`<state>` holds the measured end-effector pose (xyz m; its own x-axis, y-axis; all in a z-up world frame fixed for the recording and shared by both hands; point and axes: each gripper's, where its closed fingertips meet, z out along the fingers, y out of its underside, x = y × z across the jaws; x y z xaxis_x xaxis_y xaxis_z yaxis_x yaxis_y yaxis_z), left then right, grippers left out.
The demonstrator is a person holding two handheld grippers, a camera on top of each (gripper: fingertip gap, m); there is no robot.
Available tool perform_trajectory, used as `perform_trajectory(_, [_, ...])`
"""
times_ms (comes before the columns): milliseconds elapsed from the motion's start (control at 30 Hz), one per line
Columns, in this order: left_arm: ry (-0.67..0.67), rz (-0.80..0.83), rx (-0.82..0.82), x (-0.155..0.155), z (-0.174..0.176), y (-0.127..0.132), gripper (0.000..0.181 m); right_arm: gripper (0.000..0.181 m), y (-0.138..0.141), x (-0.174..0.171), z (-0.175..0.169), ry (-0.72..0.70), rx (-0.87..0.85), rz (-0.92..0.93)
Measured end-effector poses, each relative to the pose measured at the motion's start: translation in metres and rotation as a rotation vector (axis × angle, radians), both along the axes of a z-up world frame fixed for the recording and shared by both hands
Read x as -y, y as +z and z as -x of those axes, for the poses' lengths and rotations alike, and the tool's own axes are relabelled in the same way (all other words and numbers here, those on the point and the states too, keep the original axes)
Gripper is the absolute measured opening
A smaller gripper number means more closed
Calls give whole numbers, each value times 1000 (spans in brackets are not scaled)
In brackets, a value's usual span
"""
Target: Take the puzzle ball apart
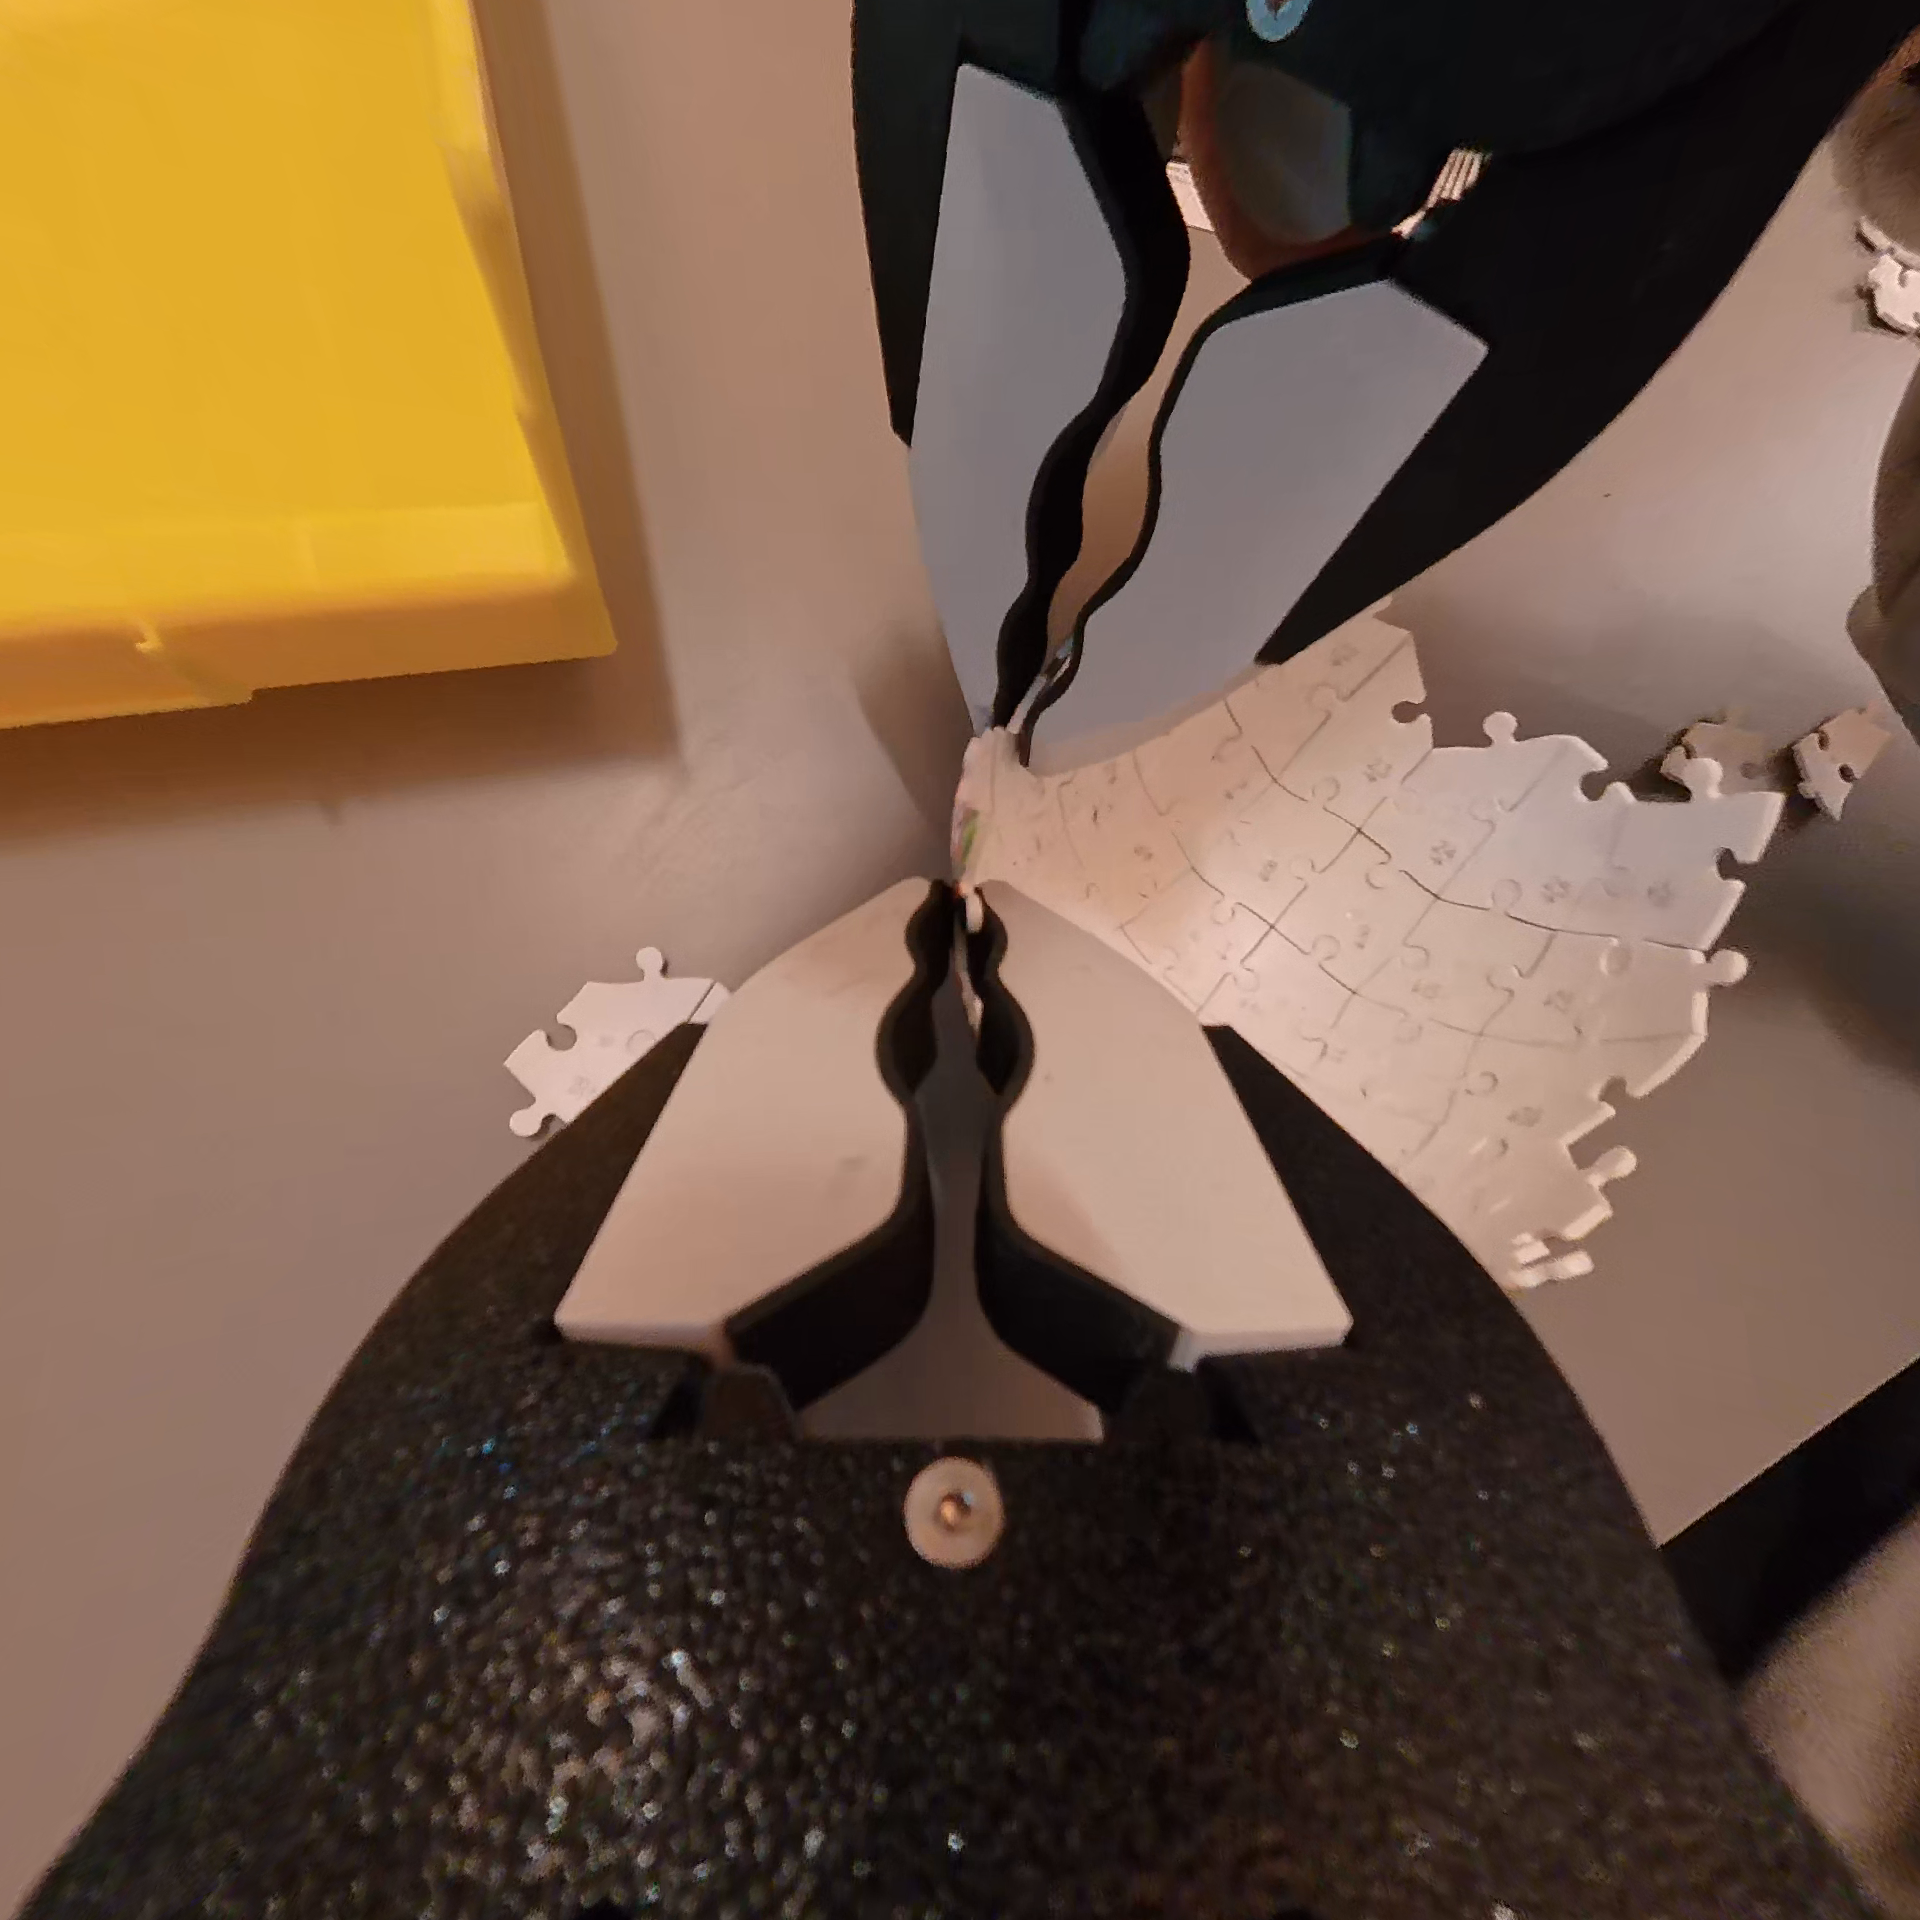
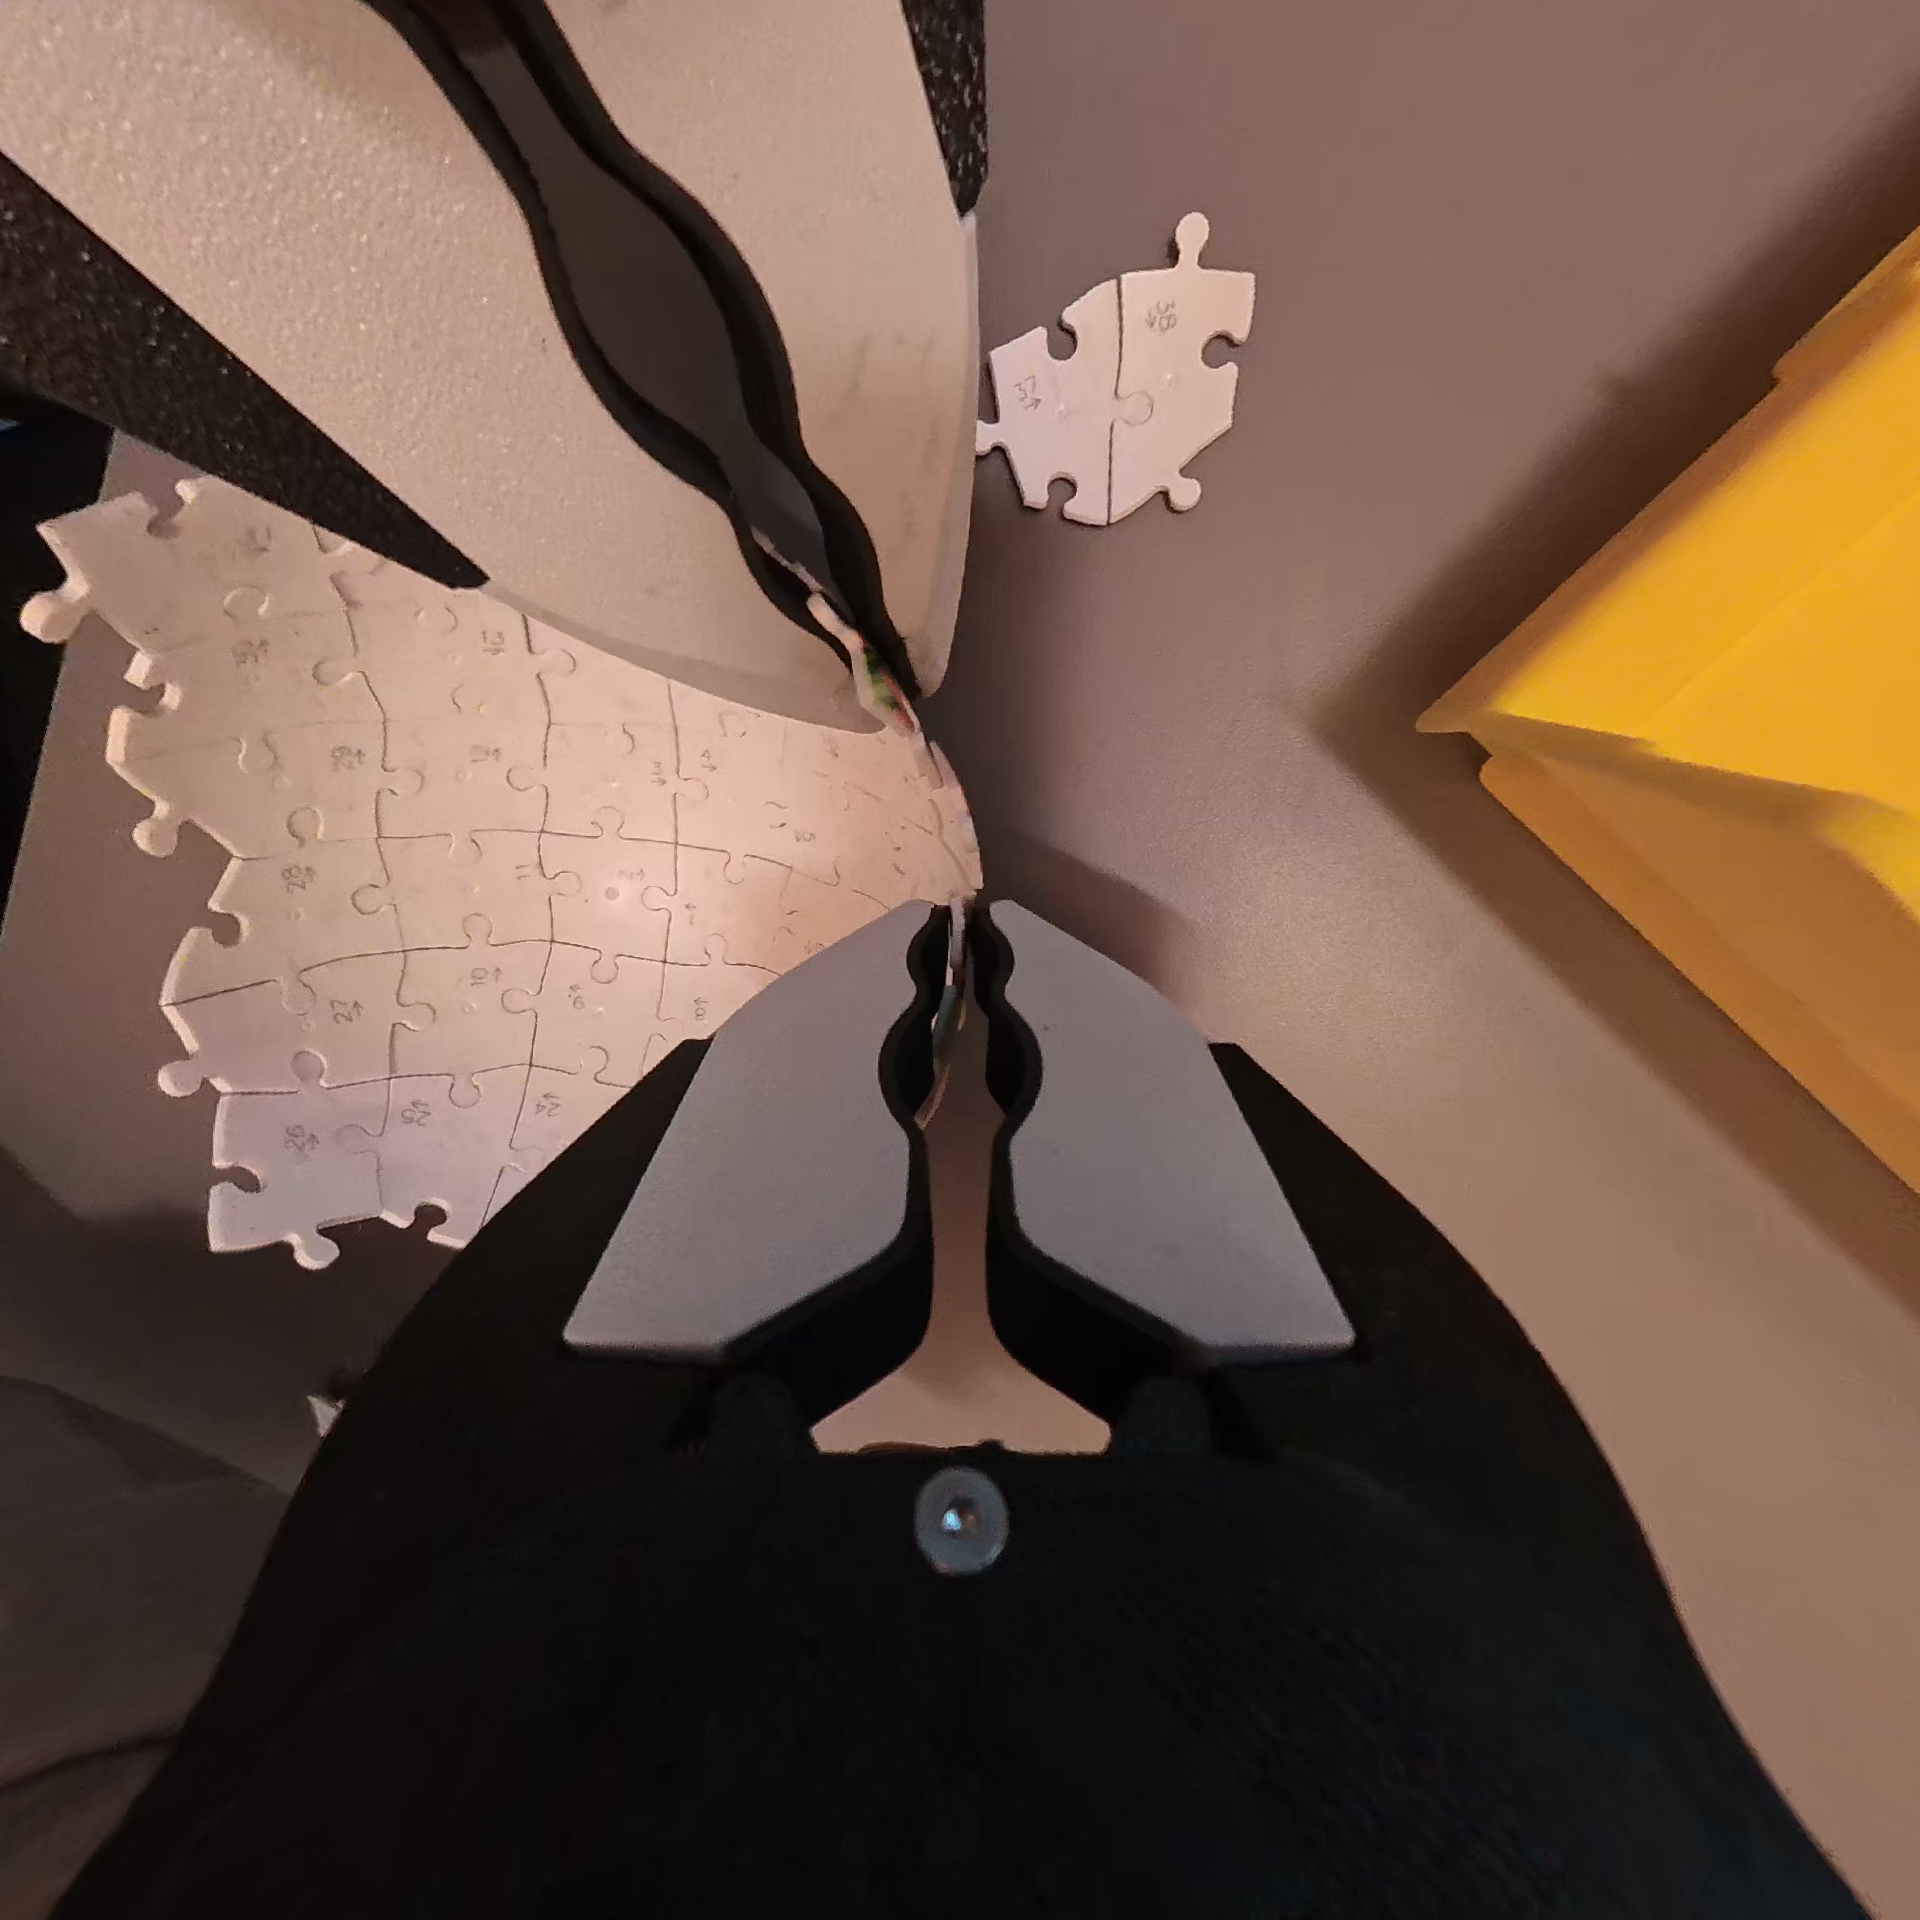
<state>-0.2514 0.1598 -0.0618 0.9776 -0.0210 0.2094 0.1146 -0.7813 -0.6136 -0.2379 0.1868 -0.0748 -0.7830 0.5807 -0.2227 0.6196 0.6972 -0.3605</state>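
1. left wrist view: the left gripper (image 1: 961, 906) has its jaws pressed together on the near edge of the puzzle shell (image 1: 1382, 935), a curved white sheet of joined pieces seen from its blank inner side, held above the grey table (image 1: 312, 1143).
2. the right gripper (image 1: 1013, 732) comes in from the far side of the shell and pinches the same edge just beside the left one's tips.
3. a joined pair of pieces (image 1: 592, 1049) lies on the table left of the shell; a few loose pieces (image 1: 1766, 764) lie right of it; a yellow bin (image 1: 239, 343) sits well left and beyond.
4. right wrist view: the right gripper (image 2: 961, 930) is closed on the shell's (image 2: 468, 883) edge; a thin strip of piece shows between its pads.
5. the left gripper (image 2: 883, 665) nips the edge just above it.
6. the joined pair (image 2: 1127, 384) lies right of the shell, the yellow bin (image 2: 1714, 675) farther right.
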Motion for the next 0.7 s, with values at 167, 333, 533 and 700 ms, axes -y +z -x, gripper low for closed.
perform_trajectory(167, [-1,-7,7,-1,-1,1,1,22,2,-4,-1,-6,-7,-7])
perform_trajectory(333, [-1,-5,10,0,-1,1,1,29,7,-13,-7,-22,-9,3])
perform_trajectory(533, [-2,-3,2,-1,-1,1,1,24,15,-12,-10,-71,7,73])
perform_trajectory(700, [-2,-3,0,-1,-1,1,1,18,12,-8,-11,-60,25,67])
